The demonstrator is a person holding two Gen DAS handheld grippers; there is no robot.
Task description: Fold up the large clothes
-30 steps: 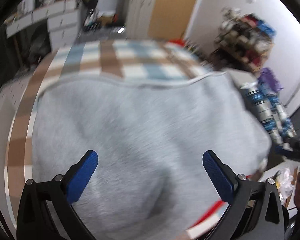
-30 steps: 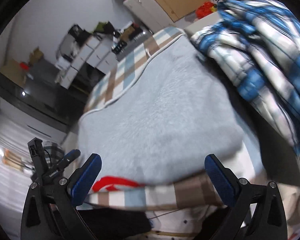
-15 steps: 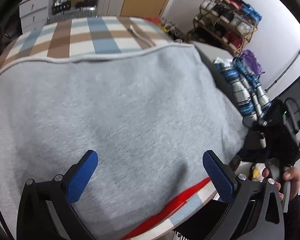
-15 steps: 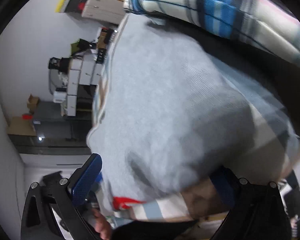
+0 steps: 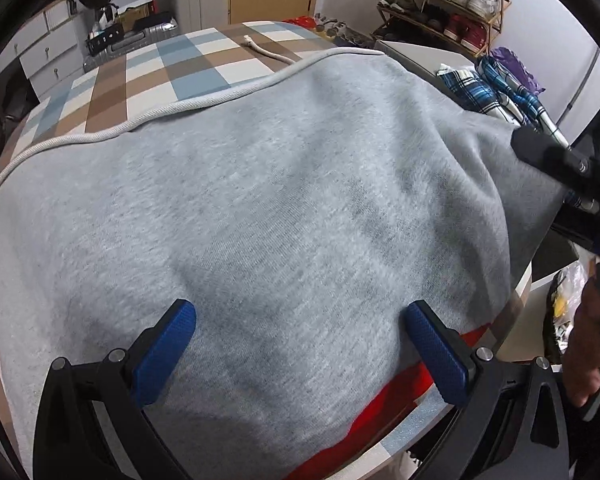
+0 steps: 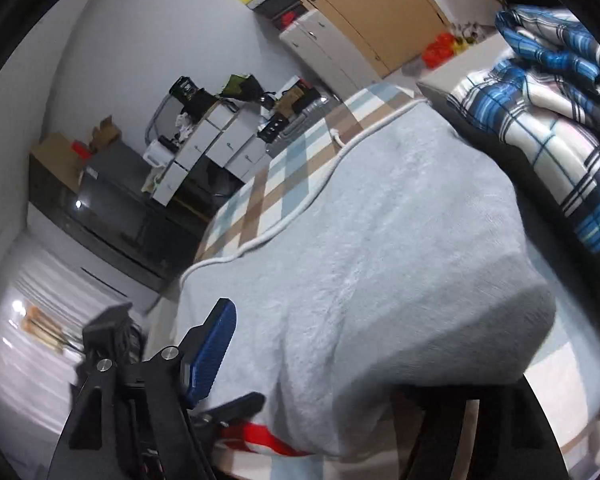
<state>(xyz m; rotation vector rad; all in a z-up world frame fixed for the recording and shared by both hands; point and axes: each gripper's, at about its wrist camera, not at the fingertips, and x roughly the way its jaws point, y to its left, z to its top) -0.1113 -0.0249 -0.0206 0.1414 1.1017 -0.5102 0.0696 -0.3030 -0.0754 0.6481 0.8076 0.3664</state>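
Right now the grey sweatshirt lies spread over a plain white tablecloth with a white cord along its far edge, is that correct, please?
Not quite: the tablecloth is checked in blue, brown and white, not plain white. The left wrist view shows it beyond the grey sweatshirt, and the white cord does run along the far edge.

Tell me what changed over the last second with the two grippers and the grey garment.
The right gripper came in over the grey garment's near corner; its jaws are closing with a fold of fabric between them. The left gripper tilted down over the near hem, jaws open, holding nothing. The garment stayed spread on the checked cloth.
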